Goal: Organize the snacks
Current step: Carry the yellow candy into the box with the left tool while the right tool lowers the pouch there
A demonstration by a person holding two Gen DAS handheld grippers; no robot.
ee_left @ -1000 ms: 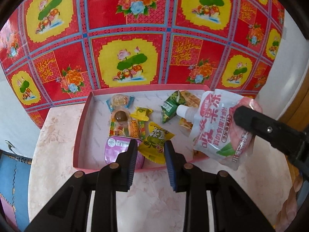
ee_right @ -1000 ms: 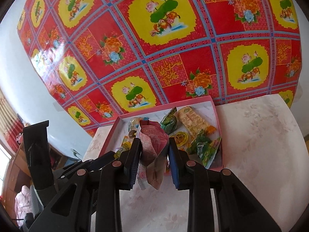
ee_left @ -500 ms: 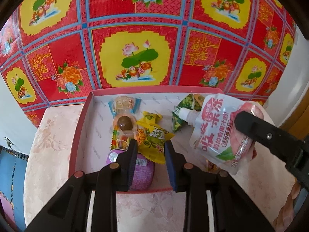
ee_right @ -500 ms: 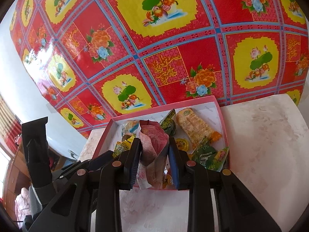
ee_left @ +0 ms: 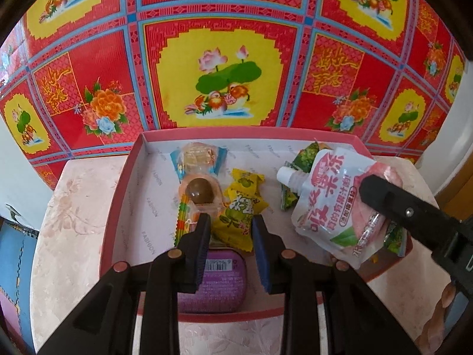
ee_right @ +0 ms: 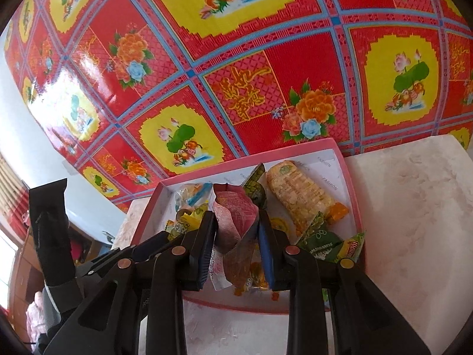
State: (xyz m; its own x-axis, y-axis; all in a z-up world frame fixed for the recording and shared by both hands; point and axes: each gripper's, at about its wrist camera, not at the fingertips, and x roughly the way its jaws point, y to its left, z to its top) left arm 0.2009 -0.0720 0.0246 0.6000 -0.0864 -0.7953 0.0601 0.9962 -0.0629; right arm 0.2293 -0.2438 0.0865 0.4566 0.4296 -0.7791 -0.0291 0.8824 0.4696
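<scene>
**Jelly pouch held over the pink box, left tool empty above the purple tin**

In your left wrist view, start at the left edge: the pale marbled table carries the pink box, which fills the lower middle of the frame. Along the box's left half lie a clear-wrapped candy, a brown ball sweet below it, and a yellow wrapper just to their right. Your left gripper sits at lower centre with its jaws narrow and nothing between the pads; the purple tin shows under them, near the box's front wall. Further right, the white jelly pouch hangs tilted over the box's right half, spout toward upper left, with your other tool's black finger across its lower right part.

In your right wrist view, the left tool's black body occupies the lower left. At centre, your right gripper is clamped on the pouch, seen edge-on and creased between the pads. Right of it, inside the box, lie a long rice cracker pack and green packets at middle right.
</scene>
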